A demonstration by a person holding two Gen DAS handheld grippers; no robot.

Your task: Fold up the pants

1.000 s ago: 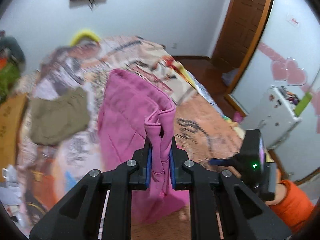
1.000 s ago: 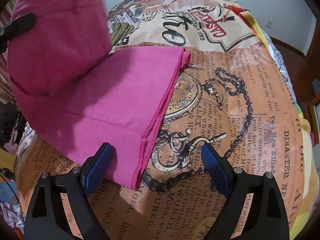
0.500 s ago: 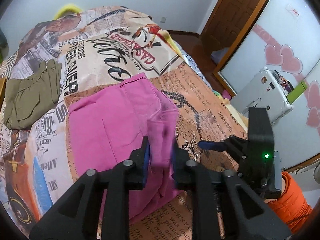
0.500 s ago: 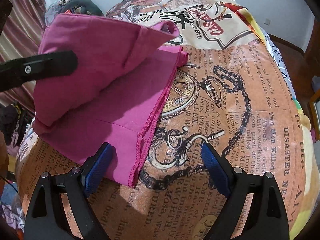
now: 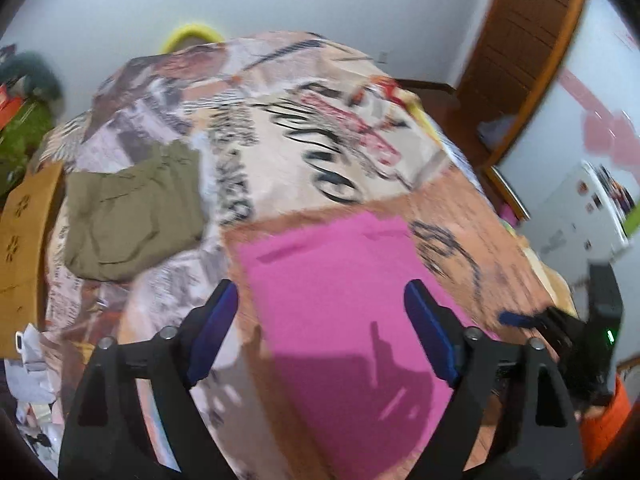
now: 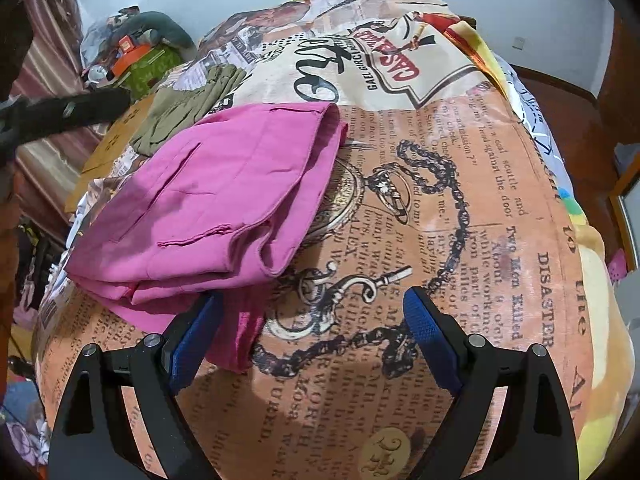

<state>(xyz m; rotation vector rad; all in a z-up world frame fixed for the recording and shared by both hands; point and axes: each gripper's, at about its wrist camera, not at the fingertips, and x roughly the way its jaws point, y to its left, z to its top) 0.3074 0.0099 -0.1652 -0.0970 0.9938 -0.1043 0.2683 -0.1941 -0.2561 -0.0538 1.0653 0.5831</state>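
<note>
- Mostly, we find the left wrist view smeared by blur, so the print on the bedspread [image 5: 328, 152] is unreadable there; the right wrist view shows the same bedspread sharply, with a pocket watch, a chain and newspaper text.
- We see the left hand-held gripper [image 5: 322, 332] with its jaws spread wide; they have just been opening, and nothing is pinched, the pink pants [image 5: 340, 300] lying flat on the bed below and ahead of the fingers.
- We see the right hand-held gripper [image 6: 312, 340] spread wide too, pinching nothing; a pink edge lies just ahead of its left finger, and whether it touches we cannot tell.
- Only the right wrist view shows the folded layers of the pink pants [image 6: 224, 200]: an upper fold lying over a lower layer, with a stitched hem and a pocket outline.
- Farther ahead and to the left of the left hand-held gripper lies an olive garment [image 5: 132, 220]; in the right view it is half hidden behind the pink fold.
- At the right edge of the left view, the other gripper and an orange sleeve [image 5: 600, 424] are cut off.
- A wooden door [image 5: 520, 48] shows only in the left view.
</note>
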